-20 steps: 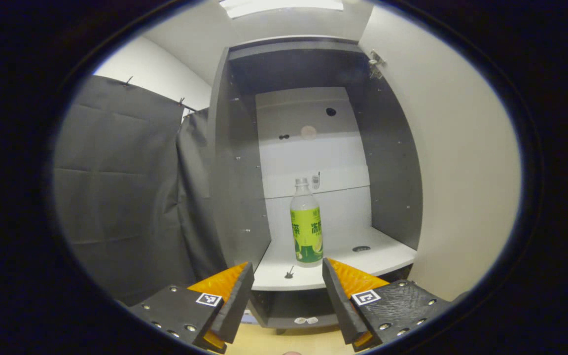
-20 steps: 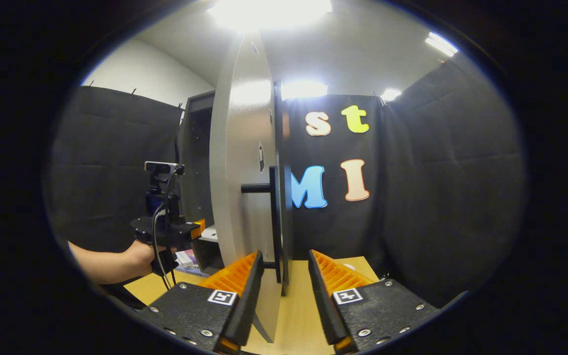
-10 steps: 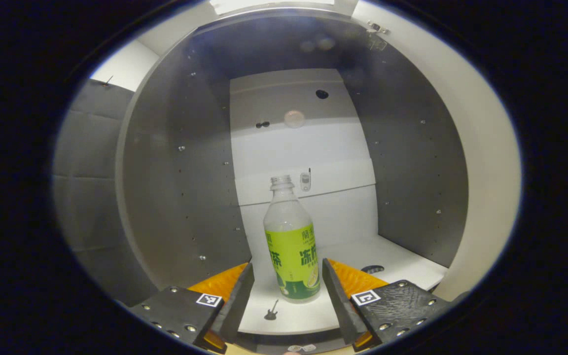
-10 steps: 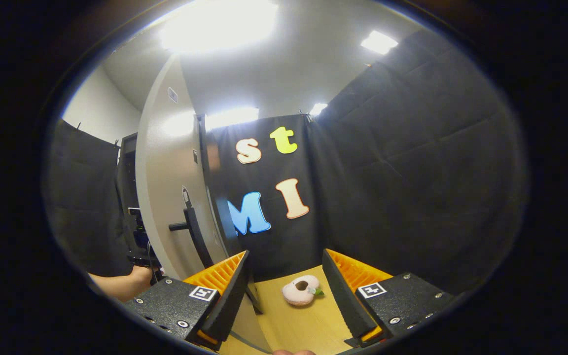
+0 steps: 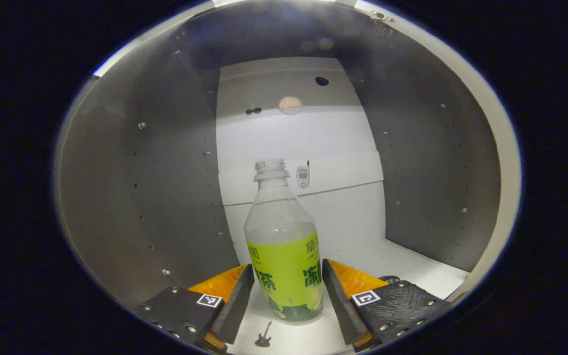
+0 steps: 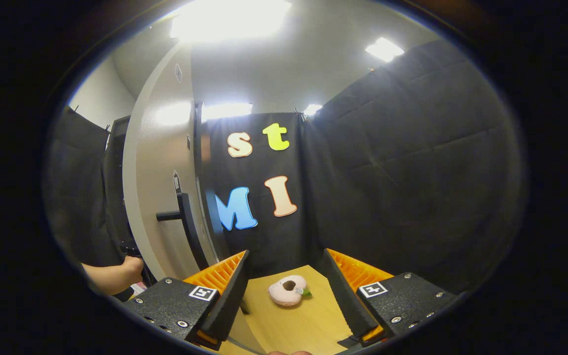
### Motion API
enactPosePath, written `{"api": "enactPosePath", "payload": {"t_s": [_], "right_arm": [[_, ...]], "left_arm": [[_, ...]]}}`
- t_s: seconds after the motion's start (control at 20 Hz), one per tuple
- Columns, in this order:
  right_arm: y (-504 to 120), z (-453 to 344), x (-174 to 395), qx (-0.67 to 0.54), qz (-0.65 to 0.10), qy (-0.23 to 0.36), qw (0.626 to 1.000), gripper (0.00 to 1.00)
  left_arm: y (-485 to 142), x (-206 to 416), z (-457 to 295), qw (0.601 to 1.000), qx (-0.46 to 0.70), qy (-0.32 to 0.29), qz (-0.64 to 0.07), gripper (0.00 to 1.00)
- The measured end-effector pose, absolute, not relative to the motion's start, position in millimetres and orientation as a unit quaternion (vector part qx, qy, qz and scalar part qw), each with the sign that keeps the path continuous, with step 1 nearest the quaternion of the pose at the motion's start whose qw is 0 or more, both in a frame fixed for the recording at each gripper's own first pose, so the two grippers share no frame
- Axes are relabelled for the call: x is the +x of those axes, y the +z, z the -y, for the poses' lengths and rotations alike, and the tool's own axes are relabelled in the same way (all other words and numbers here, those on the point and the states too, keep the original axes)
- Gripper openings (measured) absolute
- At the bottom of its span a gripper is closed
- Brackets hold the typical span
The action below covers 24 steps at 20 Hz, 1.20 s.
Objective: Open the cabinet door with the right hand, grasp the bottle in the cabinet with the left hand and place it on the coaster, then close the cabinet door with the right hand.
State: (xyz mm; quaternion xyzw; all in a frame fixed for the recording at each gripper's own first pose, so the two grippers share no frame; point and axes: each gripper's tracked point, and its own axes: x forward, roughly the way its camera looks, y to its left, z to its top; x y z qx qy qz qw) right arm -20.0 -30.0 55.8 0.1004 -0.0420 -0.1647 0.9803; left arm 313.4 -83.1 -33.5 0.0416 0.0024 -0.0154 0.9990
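The bottle [image 5: 286,256] stands upright between the wide left tongs [image 5: 288,288]; right tongs [image 6: 284,281] gape wide, holding nothing.

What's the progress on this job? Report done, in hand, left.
Done: the cabinet door stands open. In hand: the left gripper straddles the bottle on the shelf, fingers open. Left: grasp it, place it on the coaster, close the door with the right gripper.
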Motion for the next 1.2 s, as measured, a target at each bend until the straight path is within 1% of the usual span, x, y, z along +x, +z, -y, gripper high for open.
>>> {"api": "enactPosePath", "payload": {"t_s": [0.15, 0.2, 0.3, 0.35, 0.45, 0.55, 0.7, 0.75, 0.8, 0.85, 0.9, 1.05, 1.1, 1.2], "right_arm": [[54.1, 24.2, -11.4, 0.082, 0.034, -0.166, 0.982, 0.89], [52.5, 24.5, -9.7, 0.072, 0.031, -0.171, 0.982, 0.89], [50.8, 25.4, -6.4, 0.064, 0.028, -0.176, 0.982, 0.89], [49.6, 27.6, -6.9, 0.066, 0.028, -0.178, 0.981, 0.89], [48.6, 32.8, -10.1, 0.073, 0.026, -0.180, 0.981, 0.89], [46.9, 37.8, -12.9, 0.077, 0.025, -0.179, 0.981, 0.89], [45.7, 42.6, -17.4, 0.090, 0.025, -0.163, 0.982, 0.89], [44.2, 45.8, -18.5, 0.091, 0.024, -0.159, 0.983, 0.89], [43.0, 48.0, -20.5, 0.091, 0.022, -0.152, 0.984, 0.89], [41.2, 48.5, -21.7, 0.092, 0.019, -0.145, 0.985, 0.89], [40.0, 48.4, -24.2, 0.093, 0.017, -0.135, 0.986, 0.89], [33.7, 51.7, -31.1, 0.093, 0.006, -0.106, 0.990, 0.89], [32.8, 52.4, -34.3, 0.094, 0.003, -0.096, 0.991, 0.89], [31.0, 51.5, -39.5, 0.094, -0.002, -0.073, 0.993, 0.89]], "left_arm": [[-38.0, 319.2, 79.3, 0.999, 0.040, -0.012, -0.002, 0.79], [-36.1, 318.1, 80.2, 0.999, 0.036, -0.013, 0.000, 0.83], [-37.1, 315.4, 82.6, 1.000, 0.024, -0.018, -0.002, 0.68], [-37.4, 317.2, 81.1, 1.000, 0.018, -0.021, -0.001, 0.73], [-34.9, 314.5, 81.4, 1.000, 0.008, -0.026, 0.000, 0.68], [-27.9, 308.0, 77.4, 1.000, 0.014, -0.019, 0.004, 0.68], [-20.0, 296.1, 76.3, 1.000, 0.006, -0.020, 0.000, 0.69], [-15.2, 293.1, 74.7, 1.000, 0.001, -0.016, 0.004, 0.73], [-9.8, 289.1, 72.7, 1.000, -0.001, -0.014, 0.008, 0.68], [-7.0, 286.6, 68.3, 1.000, -0.001, -0.008, 0.011, 0.69], [-5.0, 284.5, 66.2, 1.000, -0.002, -0.004, 0.010, 0.72], [0.4, 272.3, 54.5, 1.000, -0.003, 0.011, 0.010, 0.72], [1.8, 264.9, 49.1, 1.000, 0.002, 0.022, 0.012, 0.69], [8.1, 245.6, 47.2, 0.999, 0.000, 0.039, 0.012, 0.69]]}}
